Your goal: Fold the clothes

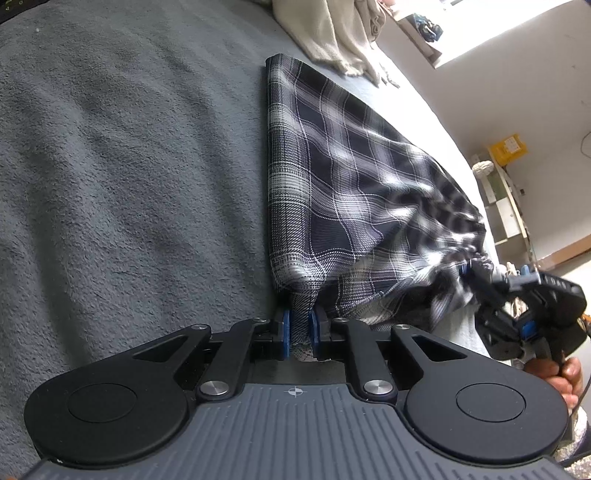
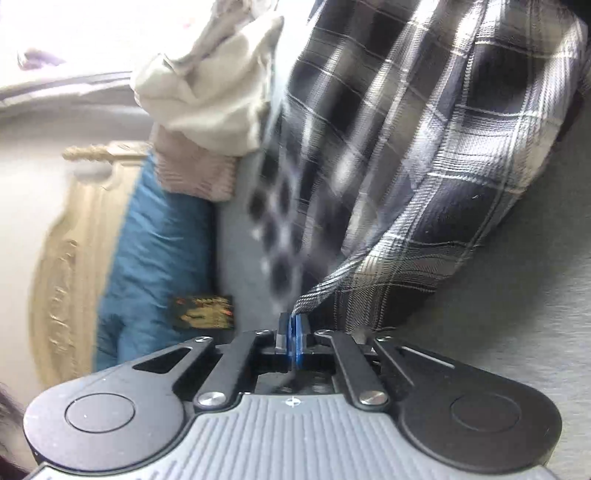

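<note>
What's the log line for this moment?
left gripper: shut on plaid garment | right gripper: shut on plaid garment | grey blanket: under garment

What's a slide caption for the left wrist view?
Left gripper and right gripper each pinch the plaid garment over a grey blanket.

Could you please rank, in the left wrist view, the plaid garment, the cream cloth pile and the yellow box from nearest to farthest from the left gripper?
1. Plaid garment: clamped between the left gripper fingers, stretching ahead.
2. Cream cloth pile: past the garment's far end, on the grey blanket.
3. Yellow box: off the bed, far right by the wall.
</note>
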A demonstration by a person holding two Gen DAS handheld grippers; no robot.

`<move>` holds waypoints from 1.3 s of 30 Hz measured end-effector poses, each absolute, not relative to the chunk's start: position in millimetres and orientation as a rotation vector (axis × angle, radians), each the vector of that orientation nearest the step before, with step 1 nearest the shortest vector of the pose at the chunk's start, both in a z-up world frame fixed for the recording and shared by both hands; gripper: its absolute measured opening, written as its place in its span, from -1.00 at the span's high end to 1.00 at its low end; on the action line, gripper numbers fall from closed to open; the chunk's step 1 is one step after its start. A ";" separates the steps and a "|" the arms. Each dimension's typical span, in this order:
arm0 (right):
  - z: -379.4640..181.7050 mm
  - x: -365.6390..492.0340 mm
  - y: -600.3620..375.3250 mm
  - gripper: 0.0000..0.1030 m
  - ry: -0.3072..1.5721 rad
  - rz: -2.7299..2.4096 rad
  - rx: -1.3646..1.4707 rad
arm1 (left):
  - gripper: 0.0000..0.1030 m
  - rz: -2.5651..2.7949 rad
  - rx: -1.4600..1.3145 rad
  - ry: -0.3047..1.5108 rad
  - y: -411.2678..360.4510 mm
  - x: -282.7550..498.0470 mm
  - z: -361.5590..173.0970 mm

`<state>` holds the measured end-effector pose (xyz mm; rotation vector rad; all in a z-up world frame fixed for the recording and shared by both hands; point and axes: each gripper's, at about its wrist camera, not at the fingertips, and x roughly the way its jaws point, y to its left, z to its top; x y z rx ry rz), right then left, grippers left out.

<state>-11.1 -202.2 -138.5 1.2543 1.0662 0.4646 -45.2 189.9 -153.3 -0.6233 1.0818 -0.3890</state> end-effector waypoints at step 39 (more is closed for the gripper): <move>-78.5 -32.0 -161.0 0.97 1.024 0.429 0.560 | 0.71 -0.411 -0.676 1.098 194.3 -40.8 -157.8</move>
